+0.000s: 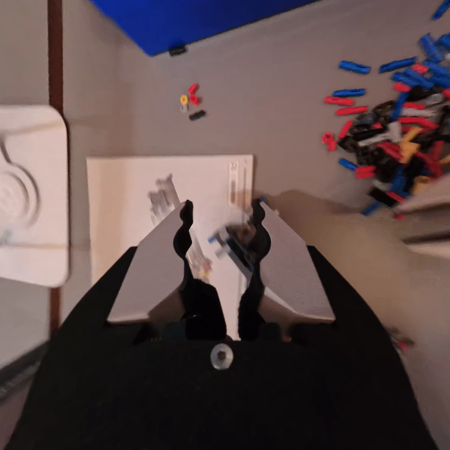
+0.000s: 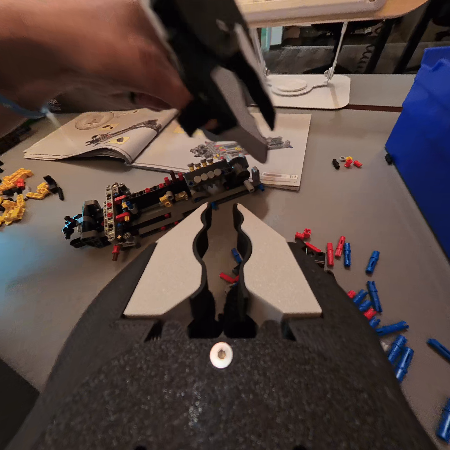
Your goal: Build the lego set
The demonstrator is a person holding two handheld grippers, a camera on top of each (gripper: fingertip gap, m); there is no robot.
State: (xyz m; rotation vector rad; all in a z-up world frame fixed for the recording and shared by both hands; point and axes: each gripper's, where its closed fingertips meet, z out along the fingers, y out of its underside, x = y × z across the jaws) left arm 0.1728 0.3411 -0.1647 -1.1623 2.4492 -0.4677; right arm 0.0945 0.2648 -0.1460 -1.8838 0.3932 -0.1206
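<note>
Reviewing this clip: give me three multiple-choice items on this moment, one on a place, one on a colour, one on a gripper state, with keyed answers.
1. Where does the half-built model lie?
A. in the blue bin
B. on the table, beside the open booklet
C. in a gripper

2. What colour is the loose pile at the far left?
A. yellow
B. green
C. white

3. How do the right gripper's jaws stand?
A. shut on a pin
B. apart, empty
C. out of view

Key: B, it rests on the table by the booklet; A, the pile is yellow; B, the right gripper shows a clear gap.

right gripper (image 2: 221,207) fingers parted, empty | beside lego chassis (image 2: 155,207) | table (image 2: 328,202)
</note>
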